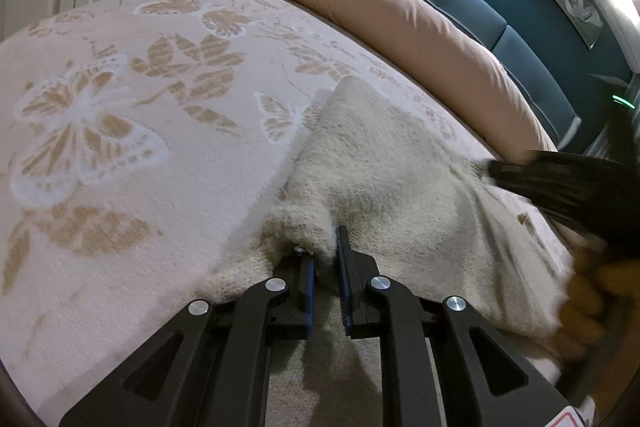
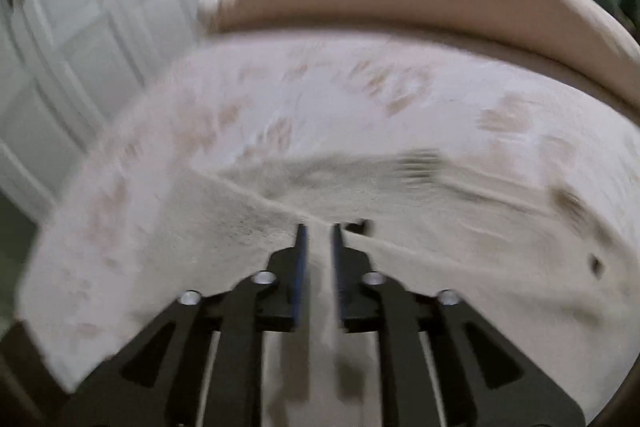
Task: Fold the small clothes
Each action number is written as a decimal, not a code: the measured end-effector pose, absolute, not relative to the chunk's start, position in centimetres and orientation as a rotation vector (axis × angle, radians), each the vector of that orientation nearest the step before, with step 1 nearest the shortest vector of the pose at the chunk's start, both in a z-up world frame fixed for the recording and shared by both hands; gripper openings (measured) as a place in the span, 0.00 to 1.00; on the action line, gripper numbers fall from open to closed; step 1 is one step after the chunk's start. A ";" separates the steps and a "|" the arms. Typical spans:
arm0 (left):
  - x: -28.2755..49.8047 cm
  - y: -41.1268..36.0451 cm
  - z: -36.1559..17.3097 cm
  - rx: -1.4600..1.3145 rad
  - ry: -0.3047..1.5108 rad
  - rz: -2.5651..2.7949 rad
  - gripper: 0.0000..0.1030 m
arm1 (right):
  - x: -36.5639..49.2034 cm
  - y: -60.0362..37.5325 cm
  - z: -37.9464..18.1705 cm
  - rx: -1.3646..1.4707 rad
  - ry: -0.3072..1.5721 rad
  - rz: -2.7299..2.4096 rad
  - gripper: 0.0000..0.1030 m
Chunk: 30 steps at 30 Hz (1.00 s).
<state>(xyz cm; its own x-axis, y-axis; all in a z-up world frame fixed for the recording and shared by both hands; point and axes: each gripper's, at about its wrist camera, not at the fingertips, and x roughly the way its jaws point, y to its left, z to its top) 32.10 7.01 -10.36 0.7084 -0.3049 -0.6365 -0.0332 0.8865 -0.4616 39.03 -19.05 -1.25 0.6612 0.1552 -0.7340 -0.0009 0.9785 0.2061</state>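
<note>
My left tool (image 1: 325,259) is clenched on a bunched corner of the small cream fuzzy knit garment (image 1: 384,171), the fabric puckered up between its blue-padded fingers (image 1: 343,267). The garment lies on the bed's pale pink plush blanket with tan butterfly and leaf patterns (image 1: 120,115), and from my left tool it stretches away forward and to the right, its long axis running up toward the long peach-coloured bolster pillow (image 1: 420,39) at the head of the bed. My right tool (image 2: 318,247) grips the same garment (image 2: 360,187) at another point along its near edge; a strip of cloth runs between its narrow-set fingers, so I judge it pinched shut on the fabric, though that view is smeared by motion. In the left view the right tool shows only as a dark blur at the garment's right side. So both held corners sit on the near edge, left one nearer the open blanket, and the free bulk lies ahead of me; the fold, I judge, must carry this edge forward over that far part.
</note>
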 end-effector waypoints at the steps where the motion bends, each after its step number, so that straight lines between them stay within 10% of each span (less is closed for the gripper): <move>1: 32.1 7.0 -10.4 -0.469 0.775 -0.157 0.13 | 36.7 -21.3 -0.6 0.244 0.820 0.046 0.41; 7: 32.1 6.8 -10.4 -0.456 0.768 -0.142 0.13 | 23.7 -36.0 -3.1 0.517 0.798 -0.370 0.62; 12: 32.3 6.6 -10.2 -0.442 0.777 -0.131 0.13 | 23.8 -38.2 -6.4 0.573 0.895 -0.315 0.59; 14: 32.4 6.5 -10.1 -0.437 0.781 -0.127 0.13 | 24.4 -37.8 -5.7 0.569 0.888 -0.265 0.04; 24: 32.4 6.1 -10.1 -0.405 0.787 -0.107 0.13 | 23.7 -39.7 -8.1 0.653 0.854 -0.302 0.04; 30: 32.4 6.1 -8.2 -0.378 0.858 -0.115 0.20 | 17.6 -39.6 -1.9 0.700 0.772 -0.311 0.24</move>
<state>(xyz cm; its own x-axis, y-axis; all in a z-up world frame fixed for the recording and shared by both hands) 32.35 6.09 -8.18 0.6525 -0.2493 -0.7156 -0.0519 0.9274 -0.3704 17.60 -39.58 -1.85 0.6864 -0.0088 -0.7272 0.4981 0.7342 0.4613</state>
